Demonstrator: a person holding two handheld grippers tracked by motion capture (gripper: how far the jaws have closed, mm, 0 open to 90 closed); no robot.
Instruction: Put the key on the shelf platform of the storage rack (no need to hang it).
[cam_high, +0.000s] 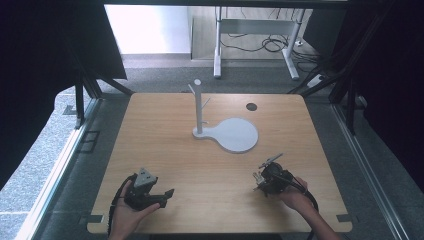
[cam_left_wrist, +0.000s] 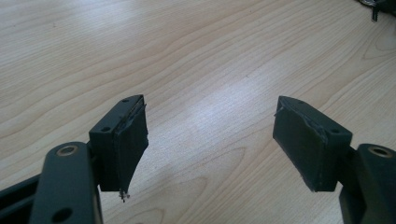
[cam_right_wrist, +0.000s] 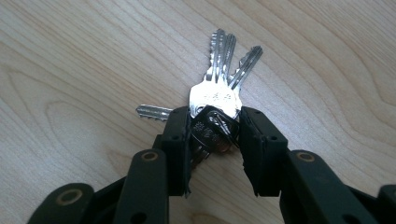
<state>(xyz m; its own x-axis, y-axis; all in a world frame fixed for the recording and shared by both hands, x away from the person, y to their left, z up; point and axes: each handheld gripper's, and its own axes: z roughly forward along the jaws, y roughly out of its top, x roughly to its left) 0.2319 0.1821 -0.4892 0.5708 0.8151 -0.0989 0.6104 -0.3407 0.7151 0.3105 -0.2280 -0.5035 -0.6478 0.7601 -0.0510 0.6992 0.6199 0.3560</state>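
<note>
Right hand-held gripper (cam_right_wrist: 215, 135) clenched around a bunch of keys (cam_right_wrist: 219, 93) at the near right of the wooden desk (cam_high: 210, 165), left hand-held gripper (cam_left_wrist: 210, 140) released with jaws wide apart, near left, white peg stand (cam_high: 222, 130) farther back.

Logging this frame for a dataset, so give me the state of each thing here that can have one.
Left gripper: open, empty, over bare table.
Right gripper: shut on keys.
Keys: bunched, blades fanned beyond the jaws.
Stand: upright, pegs bare, round base on table.
</note>
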